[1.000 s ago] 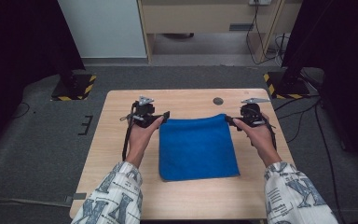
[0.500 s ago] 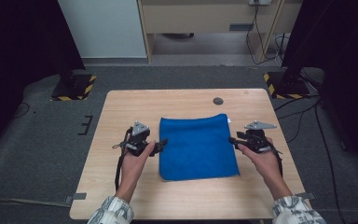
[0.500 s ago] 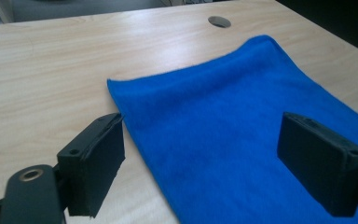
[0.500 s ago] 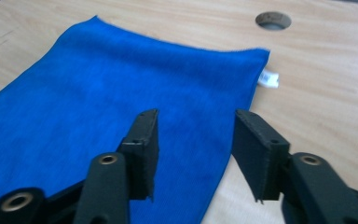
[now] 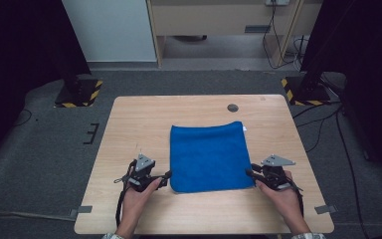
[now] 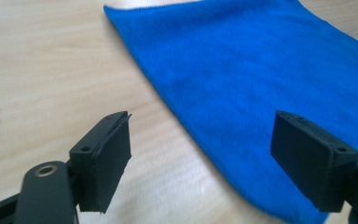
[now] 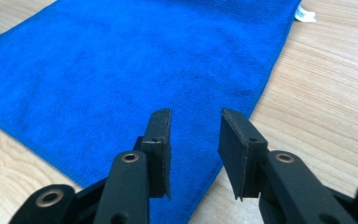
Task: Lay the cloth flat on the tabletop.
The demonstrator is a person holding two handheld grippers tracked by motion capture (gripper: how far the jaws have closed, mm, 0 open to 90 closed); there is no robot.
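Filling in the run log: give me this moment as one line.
scene: blue cloth flat on table | left gripper: open, at cloth's near left corner | right gripper: jaws just closing, cloth's near right corner between them, not pinched

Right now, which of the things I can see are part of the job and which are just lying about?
Part of the job:
- flat blue cloth on the wooden table
- left gripper and right gripper, at the cloth's near corners

Lying about:
- small dark round disc at the table's far edge
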